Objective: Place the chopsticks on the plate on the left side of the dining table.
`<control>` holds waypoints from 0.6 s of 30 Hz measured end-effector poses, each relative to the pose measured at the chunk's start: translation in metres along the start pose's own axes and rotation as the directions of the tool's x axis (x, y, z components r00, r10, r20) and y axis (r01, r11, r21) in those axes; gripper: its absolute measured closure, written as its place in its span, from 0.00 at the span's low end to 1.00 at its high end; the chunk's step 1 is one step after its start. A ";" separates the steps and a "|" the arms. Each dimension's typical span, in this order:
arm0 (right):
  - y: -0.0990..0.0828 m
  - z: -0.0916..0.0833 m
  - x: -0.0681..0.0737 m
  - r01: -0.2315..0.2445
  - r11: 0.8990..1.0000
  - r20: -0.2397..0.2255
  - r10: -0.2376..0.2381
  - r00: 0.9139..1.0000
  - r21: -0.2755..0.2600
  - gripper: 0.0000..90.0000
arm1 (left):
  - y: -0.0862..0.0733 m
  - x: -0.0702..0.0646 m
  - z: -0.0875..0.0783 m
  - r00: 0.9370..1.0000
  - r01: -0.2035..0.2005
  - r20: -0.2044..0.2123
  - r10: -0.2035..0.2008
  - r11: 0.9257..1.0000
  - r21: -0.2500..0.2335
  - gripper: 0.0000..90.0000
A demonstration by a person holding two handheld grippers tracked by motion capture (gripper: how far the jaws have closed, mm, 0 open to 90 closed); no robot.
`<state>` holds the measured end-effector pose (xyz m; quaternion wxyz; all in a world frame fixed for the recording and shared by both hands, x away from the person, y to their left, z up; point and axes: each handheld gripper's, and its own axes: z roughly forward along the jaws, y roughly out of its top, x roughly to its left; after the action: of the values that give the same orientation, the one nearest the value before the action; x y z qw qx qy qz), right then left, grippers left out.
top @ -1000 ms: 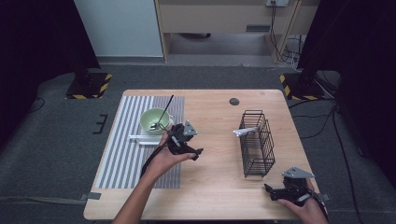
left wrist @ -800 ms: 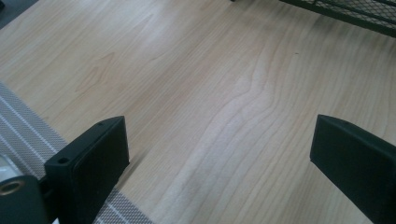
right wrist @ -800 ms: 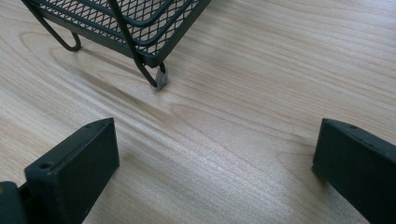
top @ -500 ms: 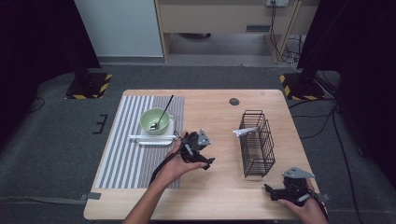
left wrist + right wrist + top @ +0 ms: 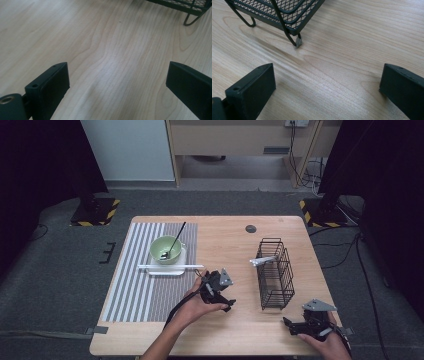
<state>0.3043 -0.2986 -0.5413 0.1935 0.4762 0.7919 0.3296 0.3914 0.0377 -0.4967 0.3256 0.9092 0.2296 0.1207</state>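
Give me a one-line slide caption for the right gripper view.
Open right claw poised low over the bare wooden table, with a corner and foot of the black wire basket just ahead.

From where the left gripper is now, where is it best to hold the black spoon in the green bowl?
Probably the handle, from above. The spoon leans in the bowl with its head down inside; the thin black handle rises over the far rim, free of everything. The open left gripper could close across that raised part.
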 end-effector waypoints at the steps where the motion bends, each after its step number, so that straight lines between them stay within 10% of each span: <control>1: 0.000 0.000 0.000 0.003 1.000 0.000 -0.003 1.000 0.001 0.00 | -0.001 -0.001 0.003 1.000 0.009 0.007 -0.009 1.000 -0.001 0.05; 11: 0.000 0.000 0.000 0.003 1.000 -0.002 -0.003 1.000 0.002 0.00 | -0.012 -0.016 0.031 0.999 0.045 0.014 -0.045 0.999 0.013 0.06; 18: 0.000 0.000 0.000 0.003 1.000 -0.001 -0.003 1.000 0.003 0.00 | -0.023 -0.018 0.035 0.996 0.090 0.027 -0.089 0.993 -0.071 0.02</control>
<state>0.3039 -0.2988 -0.5412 0.1929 0.4751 0.7932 0.3285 0.3808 0.0259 -0.5394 0.3661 0.8870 0.2618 0.1035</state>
